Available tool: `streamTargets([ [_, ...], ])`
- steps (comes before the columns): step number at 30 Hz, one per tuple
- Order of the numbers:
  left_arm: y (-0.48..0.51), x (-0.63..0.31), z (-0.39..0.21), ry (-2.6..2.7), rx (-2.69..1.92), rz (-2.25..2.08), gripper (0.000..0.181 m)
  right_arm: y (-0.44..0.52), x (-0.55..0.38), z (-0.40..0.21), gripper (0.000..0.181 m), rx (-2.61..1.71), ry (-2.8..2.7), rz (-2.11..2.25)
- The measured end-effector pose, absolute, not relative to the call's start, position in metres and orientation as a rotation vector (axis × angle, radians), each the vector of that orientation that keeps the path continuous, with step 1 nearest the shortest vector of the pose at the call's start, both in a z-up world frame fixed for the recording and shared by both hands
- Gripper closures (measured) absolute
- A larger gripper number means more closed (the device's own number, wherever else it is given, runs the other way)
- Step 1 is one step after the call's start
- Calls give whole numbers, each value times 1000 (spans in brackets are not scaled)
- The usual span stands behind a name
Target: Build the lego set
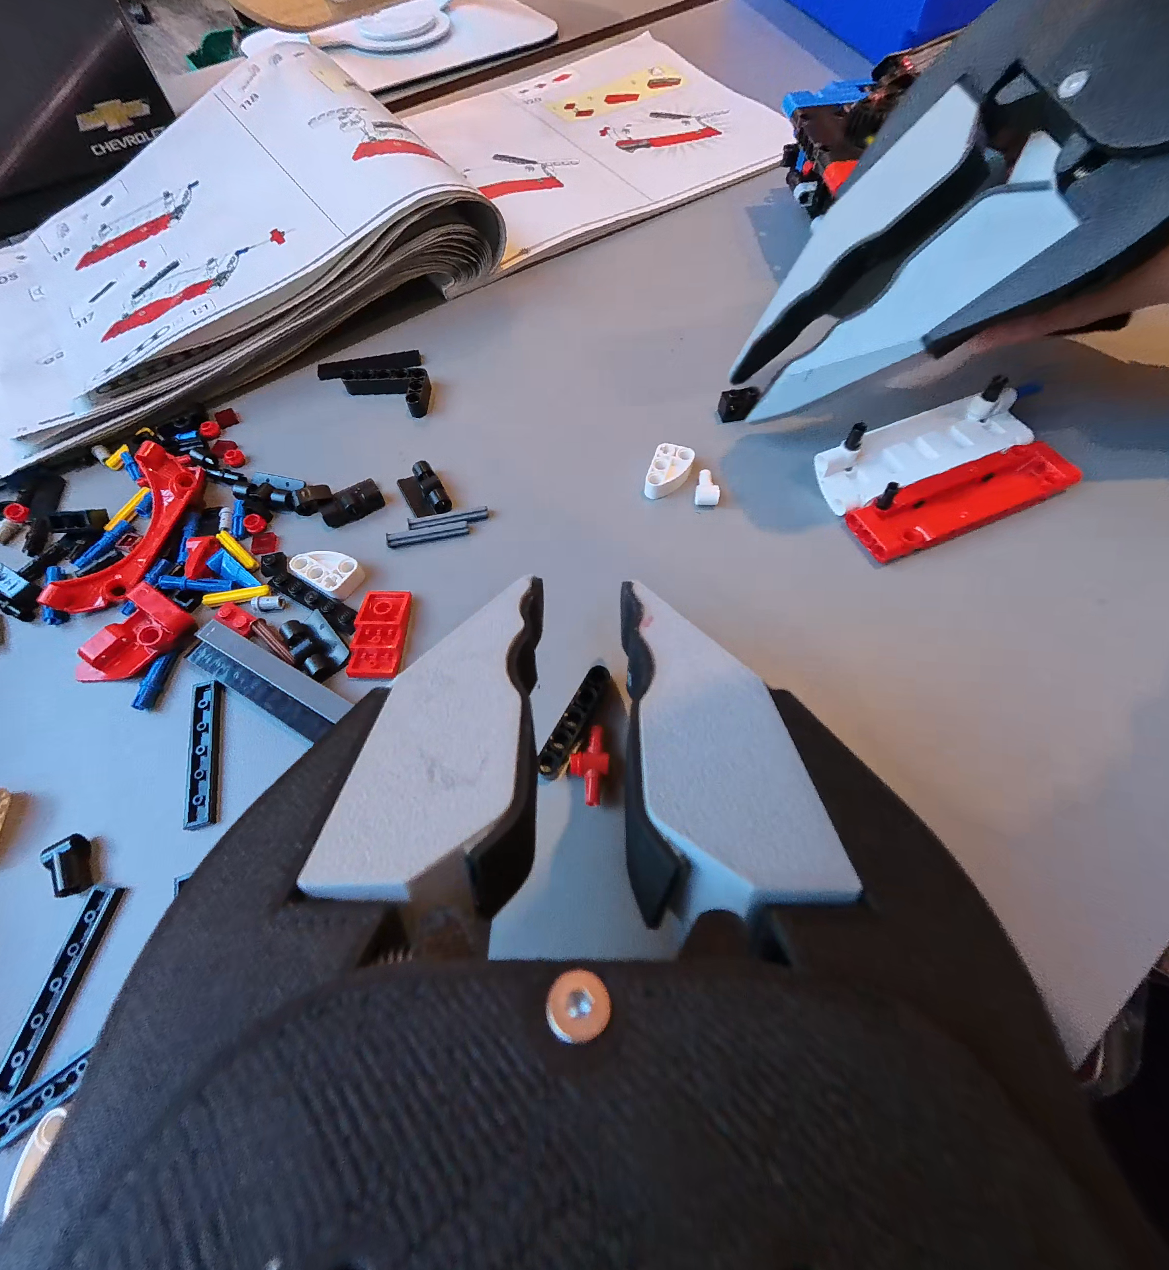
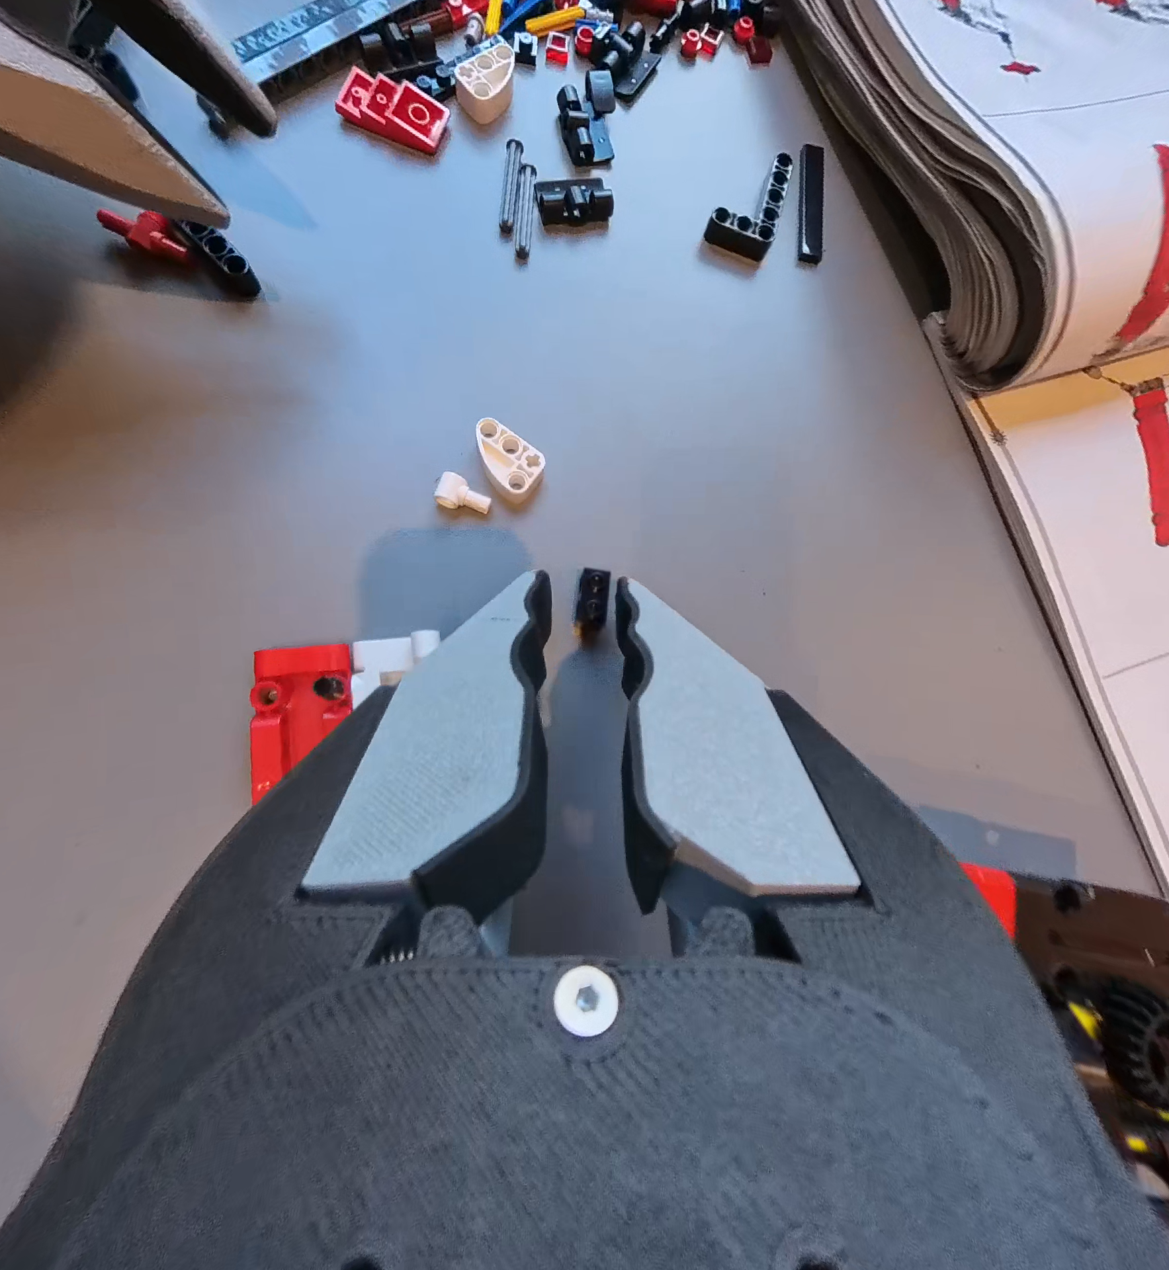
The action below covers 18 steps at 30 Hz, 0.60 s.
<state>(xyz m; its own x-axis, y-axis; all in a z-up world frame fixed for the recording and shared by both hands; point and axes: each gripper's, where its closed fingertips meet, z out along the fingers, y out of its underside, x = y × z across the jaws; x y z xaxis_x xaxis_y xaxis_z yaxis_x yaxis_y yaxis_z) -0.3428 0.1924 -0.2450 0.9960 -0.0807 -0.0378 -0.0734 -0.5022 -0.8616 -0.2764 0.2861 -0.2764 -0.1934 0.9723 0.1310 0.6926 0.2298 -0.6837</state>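
A small black connector brick (image 2: pixel 594 596) lies on the grey counter (image 2: pixel 774 481) between the tips of the right gripper (image 2: pixel 581 592), whose jaws stand narrowly apart, not touching it. At its 11 o'clock lie two white pieces (image 2: pixel 509 462). The left gripper (image 1: pixel 581 592), also narrowly parted and empty, hovers over a black beam (image 1: pixel 574 721) and a red axle pin (image 1: pixel 592 763). The manual (image 2: pixel 1083 206) lies at 2 o'clock.

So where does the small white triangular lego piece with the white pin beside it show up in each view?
Left wrist view: white triangular piece right of centre, on bare table.
Right wrist view: white triangular piece just above centre, beyond the right gripper.
Shared landmark: the small white pin next to it.
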Motion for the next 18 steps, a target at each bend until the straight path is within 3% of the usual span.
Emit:
streamTargets([
  [3, 192, -343, -245, 106, -2098, -1, 162, 285, -278, -283, 175, -1539, -1990, 649],
  [18, 193, -343, -246, 102, -2108, -27, 163, 308, -184, -248, 174, -1684, -1713, 546],
])
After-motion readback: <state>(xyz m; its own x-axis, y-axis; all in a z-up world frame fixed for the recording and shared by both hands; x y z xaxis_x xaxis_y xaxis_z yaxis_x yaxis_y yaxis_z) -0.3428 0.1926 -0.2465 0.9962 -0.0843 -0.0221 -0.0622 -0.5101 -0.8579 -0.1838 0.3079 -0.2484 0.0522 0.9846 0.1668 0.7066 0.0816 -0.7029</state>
